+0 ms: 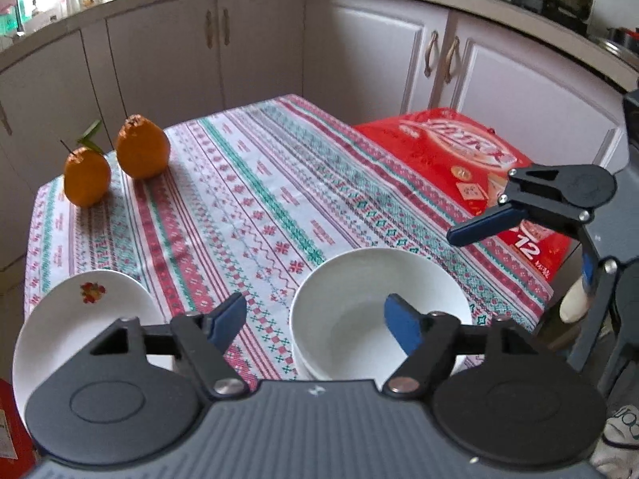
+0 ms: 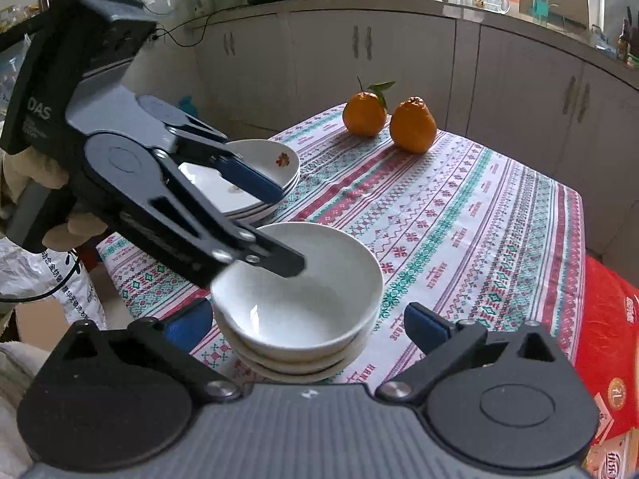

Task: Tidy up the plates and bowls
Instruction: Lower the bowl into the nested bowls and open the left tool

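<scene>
A stack of white bowls (image 1: 359,299) (image 2: 303,311) stands on the patterned tablecloth near its front edge. Beside it lies a stack of white plates (image 1: 80,319) (image 2: 259,155) with a small flower print. My left gripper (image 1: 315,319) (image 2: 289,231) is open. One finger hangs inside the top bowl, the other outside it, so the bowl's rim lies between them untouched. My right gripper (image 2: 307,309) is wide open around the bowl stack, with a gap on each side. In the left wrist view, one blue fingertip (image 1: 475,227) of the right gripper shows at the right.
Two oranges (image 1: 116,163) (image 2: 387,119) sit at the table's far corner. A red carton (image 1: 459,159) (image 2: 607,319) lies by the table's edge. White kitchen cabinets (image 1: 259,48) ring the table. A gloved hand (image 2: 28,175) holds the left gripper.
</scene>
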Available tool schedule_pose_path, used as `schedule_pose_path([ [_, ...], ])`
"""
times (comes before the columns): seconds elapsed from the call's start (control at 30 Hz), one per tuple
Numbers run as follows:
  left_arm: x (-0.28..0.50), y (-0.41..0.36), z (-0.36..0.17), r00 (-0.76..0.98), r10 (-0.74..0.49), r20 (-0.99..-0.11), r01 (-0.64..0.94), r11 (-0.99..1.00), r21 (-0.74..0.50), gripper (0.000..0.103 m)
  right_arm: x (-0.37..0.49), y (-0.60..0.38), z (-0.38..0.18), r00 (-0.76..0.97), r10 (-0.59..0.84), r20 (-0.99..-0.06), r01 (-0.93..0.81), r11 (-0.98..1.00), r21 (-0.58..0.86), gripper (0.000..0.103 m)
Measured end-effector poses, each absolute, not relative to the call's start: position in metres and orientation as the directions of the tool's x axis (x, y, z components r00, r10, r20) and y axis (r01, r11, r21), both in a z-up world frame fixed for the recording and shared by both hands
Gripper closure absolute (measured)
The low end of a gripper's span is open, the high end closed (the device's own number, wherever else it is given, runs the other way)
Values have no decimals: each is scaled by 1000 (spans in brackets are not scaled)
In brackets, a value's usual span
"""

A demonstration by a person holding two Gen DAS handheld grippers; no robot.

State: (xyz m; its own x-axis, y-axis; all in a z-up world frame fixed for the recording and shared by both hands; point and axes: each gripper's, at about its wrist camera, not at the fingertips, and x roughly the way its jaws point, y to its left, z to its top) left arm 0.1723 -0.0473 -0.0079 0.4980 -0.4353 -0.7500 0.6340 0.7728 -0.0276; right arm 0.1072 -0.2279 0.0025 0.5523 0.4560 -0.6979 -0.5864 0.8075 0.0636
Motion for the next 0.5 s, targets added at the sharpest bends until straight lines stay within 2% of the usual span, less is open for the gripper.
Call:
schedule_pose_path([
  [0.13,163,-39,-6,520,-439,-732,637,771,-10,27,106,-237,7,589,432,-683,-552,832,50,0],
  [0.2,152,-32,-4,541,-453,-709,642,767,-1,21,101,-246,11,590,452,-670,-562,825,62,0],
  [0.27,138,-25,-3,555,-477,-681,661,750,13,9,95,-251,13,596,457,-660,-576,816,44,0],
  [0.33,123,-18,-5,579,-480,-659,674,737,55,6,87,-253,12,600,457,-657,-603,798,4,0],
  [0.5,108,-12,-26,532,-466,-707,714,696,77,6,86,-246,-3,564,447,-694,-641,767,-26,0],
])
